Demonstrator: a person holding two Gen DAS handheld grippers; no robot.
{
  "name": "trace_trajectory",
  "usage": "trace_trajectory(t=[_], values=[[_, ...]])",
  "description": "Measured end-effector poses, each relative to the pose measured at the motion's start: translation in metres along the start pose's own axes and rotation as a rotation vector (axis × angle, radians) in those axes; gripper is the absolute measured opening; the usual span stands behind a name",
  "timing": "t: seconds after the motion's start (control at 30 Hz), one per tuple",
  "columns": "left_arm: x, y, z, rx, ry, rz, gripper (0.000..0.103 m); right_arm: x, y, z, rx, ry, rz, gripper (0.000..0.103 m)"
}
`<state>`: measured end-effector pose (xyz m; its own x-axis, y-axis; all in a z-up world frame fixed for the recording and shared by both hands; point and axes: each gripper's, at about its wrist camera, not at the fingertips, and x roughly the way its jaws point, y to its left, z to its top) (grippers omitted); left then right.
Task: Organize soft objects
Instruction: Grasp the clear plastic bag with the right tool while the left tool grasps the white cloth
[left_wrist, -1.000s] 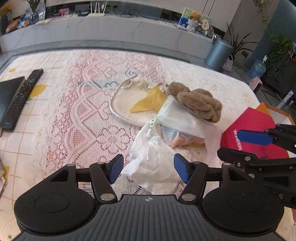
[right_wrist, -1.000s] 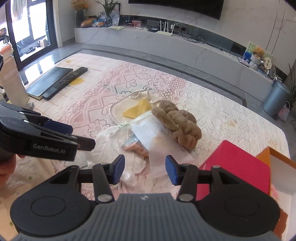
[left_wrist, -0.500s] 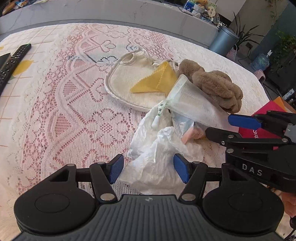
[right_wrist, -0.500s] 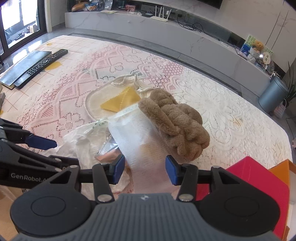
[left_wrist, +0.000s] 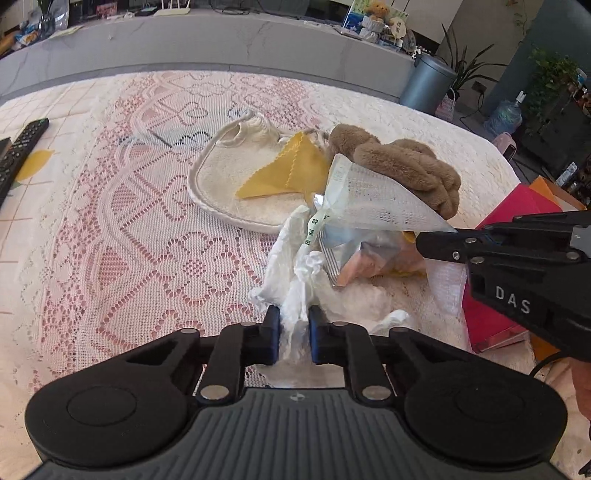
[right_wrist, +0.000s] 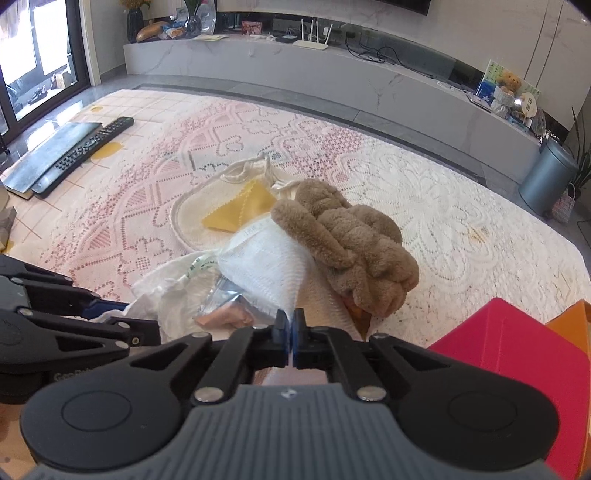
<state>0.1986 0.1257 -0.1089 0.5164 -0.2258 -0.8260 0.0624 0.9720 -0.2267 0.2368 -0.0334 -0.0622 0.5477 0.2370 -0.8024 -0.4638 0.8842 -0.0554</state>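
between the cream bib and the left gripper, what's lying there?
Left wrist view: from the cream bib toward the left gripper lies only the crumpled white plastic bag, which the jaws, having just closed, now pinch.

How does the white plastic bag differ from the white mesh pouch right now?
The plastic bag is crumpled and opaque, pinched by the left gripper. The mesh pouch is smooth and see-through, its corner caught by the right gripper, and the brown plush lies on it. Both are white, soft and now held.
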Motion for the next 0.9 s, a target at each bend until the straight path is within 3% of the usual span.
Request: trace_trajectory(t=[0.3, 0.57, 0.9], values=[[-0.053, -0.003, -0.002, -0.03, -0.091, 0.022, 0.015, -0.045, -0.007, -0.003, 0.097, -0.029, 0.07, 0.0], [-0.106, -0.016, -0.014, -0.046, -0.174, 0.095, 0.015, -0.096, -0.007, -0.017, 0.173, -0.084, 0.1, 0.0], [-0.162, -0.037, -0.033, -0.066, -0.285, 0.059, 0.015, -0.175, -0.014, -0.049, 0.258, -0.211, 0.085, 0.0]])
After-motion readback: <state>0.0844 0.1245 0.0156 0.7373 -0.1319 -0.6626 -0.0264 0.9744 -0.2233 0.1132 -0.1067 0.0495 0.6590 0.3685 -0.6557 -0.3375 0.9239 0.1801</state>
